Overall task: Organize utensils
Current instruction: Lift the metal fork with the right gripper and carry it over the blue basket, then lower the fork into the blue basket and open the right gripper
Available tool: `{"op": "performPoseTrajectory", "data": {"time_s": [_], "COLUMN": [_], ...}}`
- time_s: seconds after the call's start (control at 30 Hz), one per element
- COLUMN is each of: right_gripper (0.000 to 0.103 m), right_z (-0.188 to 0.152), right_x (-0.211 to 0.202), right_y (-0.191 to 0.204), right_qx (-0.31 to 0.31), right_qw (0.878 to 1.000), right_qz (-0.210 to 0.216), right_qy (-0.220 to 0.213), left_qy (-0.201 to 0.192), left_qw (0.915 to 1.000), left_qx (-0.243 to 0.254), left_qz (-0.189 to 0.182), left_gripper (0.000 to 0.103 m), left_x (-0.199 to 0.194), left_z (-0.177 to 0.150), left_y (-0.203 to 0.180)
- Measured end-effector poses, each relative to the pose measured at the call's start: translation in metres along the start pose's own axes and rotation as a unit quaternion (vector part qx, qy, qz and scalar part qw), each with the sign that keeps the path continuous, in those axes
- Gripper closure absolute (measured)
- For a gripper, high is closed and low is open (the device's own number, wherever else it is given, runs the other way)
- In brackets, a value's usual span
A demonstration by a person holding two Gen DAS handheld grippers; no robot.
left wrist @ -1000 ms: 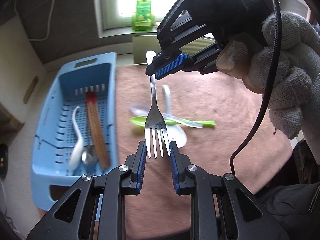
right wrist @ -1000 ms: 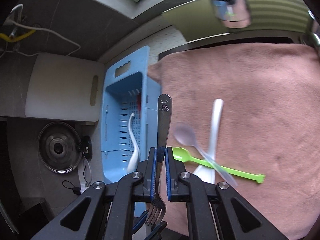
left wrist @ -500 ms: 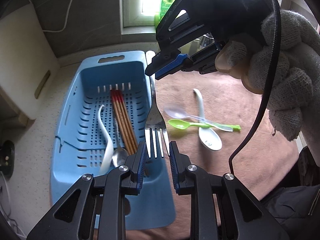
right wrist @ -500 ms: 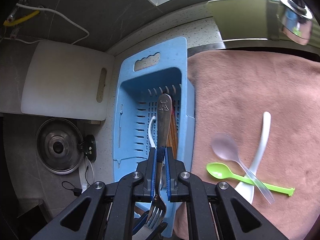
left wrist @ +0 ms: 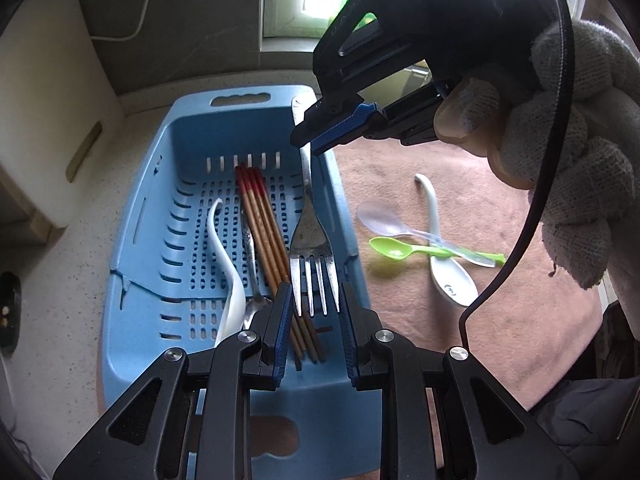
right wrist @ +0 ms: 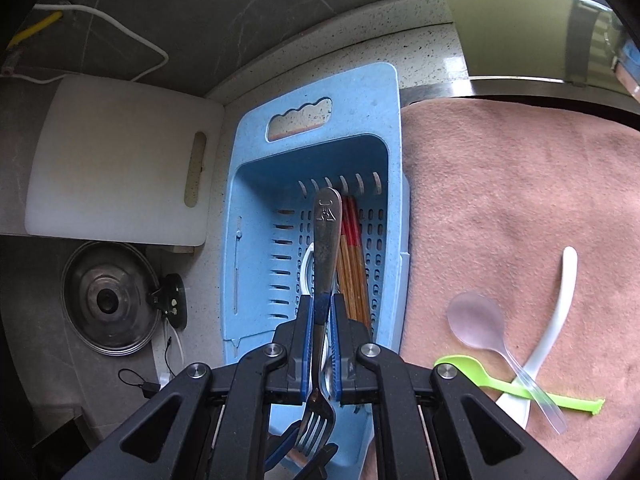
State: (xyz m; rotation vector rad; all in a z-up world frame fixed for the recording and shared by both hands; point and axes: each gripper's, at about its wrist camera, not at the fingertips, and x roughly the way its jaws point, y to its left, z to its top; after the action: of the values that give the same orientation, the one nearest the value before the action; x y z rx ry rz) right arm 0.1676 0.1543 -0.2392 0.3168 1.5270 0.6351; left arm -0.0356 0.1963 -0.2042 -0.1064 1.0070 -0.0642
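Note:
My right gripper point(right wrist: 321, 312) is shut on the handle of a metal fork point(right wrist: 326, 248) and holds it above the blue basket point(right wrist: 248, 208). In the left wrist view the fork point(left wrist: 310, 236) hangs tines toward me, its tines between the open fingers of my left gripper point(left wrist: 313, 304), which do not press on it. The right gripper point(left wrist: 320, 140) shows above the basket's point(left wrist: 136, 216) right wall. Inside lie red-tipped chopsticks point(left wrist: 264, 232), a white spoon point(left wrist: 226, 256) and a metal spoon point(left wrist: 252, 272).
On the brown towel point(left wrist: 500, 304) lie a clear spoon point(left wrist: 384, 218), a green spoon point(left wrist: 400, 250) and a white ceramic spoon point(left wrist: 440, 256), crossed. A white cutting board point(right wrist: 116, 164) and a pot lid point(right wrist: 108, 300) are left of the basket. A sink edge point(right wrist: 520, 36) lies behind.
Both grippers have moved left with the fork, from over the towel to over the basket. The right grip on the fork is unchanged; the left stays open.

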Motion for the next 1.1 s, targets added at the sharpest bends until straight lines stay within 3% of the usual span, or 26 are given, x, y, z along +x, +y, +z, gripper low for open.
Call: {"op": "performPoseTrajectory", "data": {"time_s": [0.67,0.87,0.97,1.1], "right_gripper": [0.095,0.092,0.081,0.079], "right_z": [0.013,0.013,0.011,0.01], "right_x": [0.035,0.035,0.031,0.024], "right_y": [-0.002,0.001,0.006,0.009], "right_qx": [-0.007,-0.015,-0.025,-0.036], "right_qw": [0.999,0.999,0.999,0.999], "right_qz": [-0.019,-0.007,0.002,0.001], "right_qy": [0.027,0.039,0.034,0.026], "left_qy": [0.03,0.031,0.031,0.03], "left_qw": [0.9993,0.9991,0.9991,0.9991], "left_qx": [-0.022,-0.029,-0.026,-0.03], "left_qz": [0.0,0.002,0.004,0.006], "left_gripper": [0.082,0.079,0.078,0.073], "left_x": [0.029,0.031,0.027,0.022], "left_z": [-0.002,0.001,0.002,0.003], "left_y": [0.014,0.016,0.015,0.014]}}
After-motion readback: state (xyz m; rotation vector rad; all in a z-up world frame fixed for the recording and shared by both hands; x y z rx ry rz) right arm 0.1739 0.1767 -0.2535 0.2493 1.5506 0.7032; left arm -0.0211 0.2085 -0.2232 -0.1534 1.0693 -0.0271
